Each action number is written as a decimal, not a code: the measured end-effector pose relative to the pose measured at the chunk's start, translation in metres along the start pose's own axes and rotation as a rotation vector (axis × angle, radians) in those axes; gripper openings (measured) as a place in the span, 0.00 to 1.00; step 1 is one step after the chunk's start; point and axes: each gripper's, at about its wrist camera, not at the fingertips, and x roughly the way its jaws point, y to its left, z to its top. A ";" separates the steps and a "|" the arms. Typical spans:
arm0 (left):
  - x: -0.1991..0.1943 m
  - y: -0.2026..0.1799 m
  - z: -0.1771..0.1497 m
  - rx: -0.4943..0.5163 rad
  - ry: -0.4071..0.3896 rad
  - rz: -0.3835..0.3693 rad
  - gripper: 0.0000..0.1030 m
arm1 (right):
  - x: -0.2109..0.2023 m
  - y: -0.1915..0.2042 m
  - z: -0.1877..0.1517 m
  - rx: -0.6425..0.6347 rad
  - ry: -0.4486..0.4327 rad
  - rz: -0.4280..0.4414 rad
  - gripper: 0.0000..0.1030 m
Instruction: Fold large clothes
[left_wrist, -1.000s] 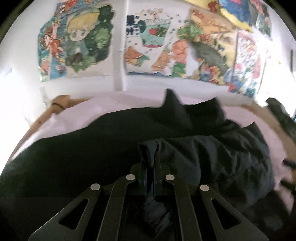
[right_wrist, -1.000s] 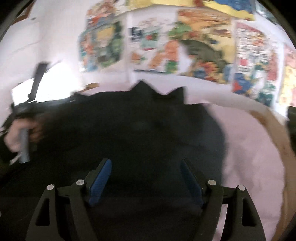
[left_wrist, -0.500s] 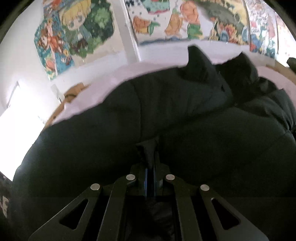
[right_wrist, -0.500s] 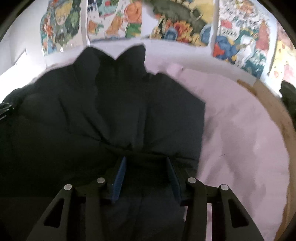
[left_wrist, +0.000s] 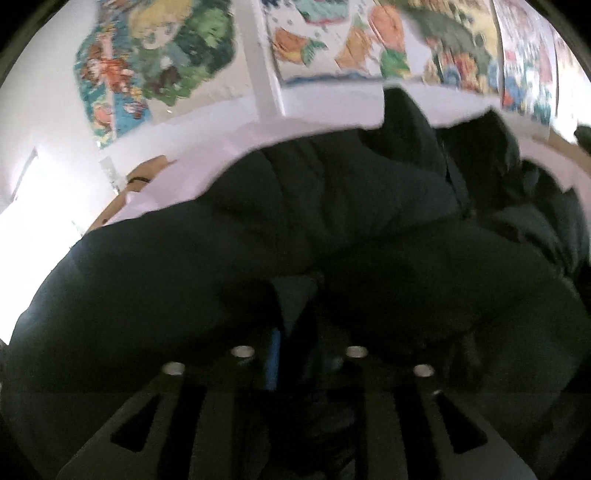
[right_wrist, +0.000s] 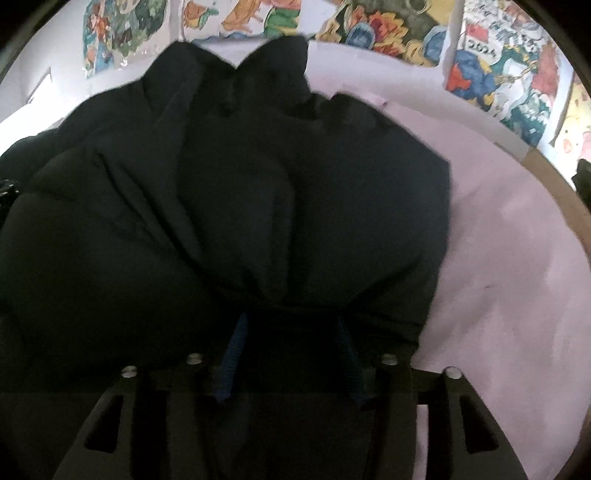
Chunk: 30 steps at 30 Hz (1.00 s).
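On the pink sheet (right_wrist: 517, 277) of a bed lies the jacket (right_wrist: 258, 184), a dark, puffy, quilted thing that fills most of both views; its collar or hood end points toward the wall with the cartoon posters (left_wrist: 155, 62), and a wooden bed edge (right_wrist: 557, 192) shows beyond the sheet. At the near hem, the left gripper (left_wrist: 299, 354) has its jaws opening, with a fold of dark cloth between them; the pads no longer look pressed on it, so I judge the fold is being let go. The right gripper (right_wrist: 291, 354) has its jaws opening as well, standing about half apart with a bunched ridge of hem between the blue pads (right_wrist: 232, 354), which seem beside the cloth more than squeezing it, though the dark fabric makes contact hard to tell.

By its look the jacket is soft, thick and springy: light for its bulk, but its padding will push back and a fold may slowly lift open. The shell looks smooth and probably slippery, so a shallow pinch could slide off. Better holds, to my mind, are the hem, the seams between quilted panels, or the cuffs, where the cloth is thinner and firmer. Two holds set well apart should keep a fold line straight
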 end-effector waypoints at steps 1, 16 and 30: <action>-0.008 0.005 0.001 -0.024 -0.009 -0.007 0.46 | -0.005 -0.001 0.001 0.009 -0.013 0.005 0.65; -0.173 0.112 -0.079 -0.324 -0.127 -0.047 0.84 | -0.110 0.096 0.071 -0.153 -0.049 0.080 0.84; -0.226 0.224 -0.195 -0.772 -0.152 -0.081 0.90 | -0.076 0.272 0.081 -0.271 -0.115 0.198 0.86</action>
